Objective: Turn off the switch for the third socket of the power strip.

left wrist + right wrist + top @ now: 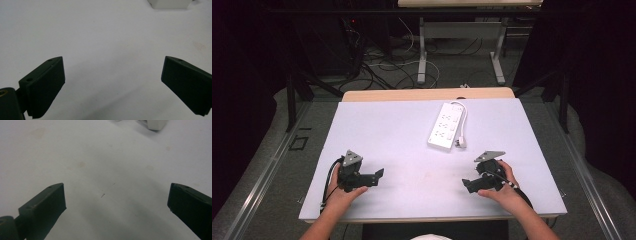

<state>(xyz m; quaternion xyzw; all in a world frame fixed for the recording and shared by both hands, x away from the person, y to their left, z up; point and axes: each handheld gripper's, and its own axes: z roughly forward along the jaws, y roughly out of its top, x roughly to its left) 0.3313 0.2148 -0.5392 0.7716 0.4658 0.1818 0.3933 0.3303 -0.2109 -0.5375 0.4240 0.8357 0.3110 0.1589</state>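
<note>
A white table top (382, 135) is seen from above, and two black grippers are held low over its near edge. The left gripper (377, 175) is held by the left hand (343, 196) near the left front corner. Its jaws are spread wide apart, and nothing is held between them. In the left gripper view, bare white table is seen between the two jaws.

The right gripper (468, 184) is held by the right hand (503, 189) near the right front corner. Its jaws are spread wide too, and nothing is held in them. The two grippers are pointed toward each other, with a wide gap between them.

A white power strip (445, 126) is laid flat near the middle back of the table, well apart from both grippers. A white cord (463, 118) is looped along its right side, and a white plug (460, 143) is laid just beside its near end.
</note>
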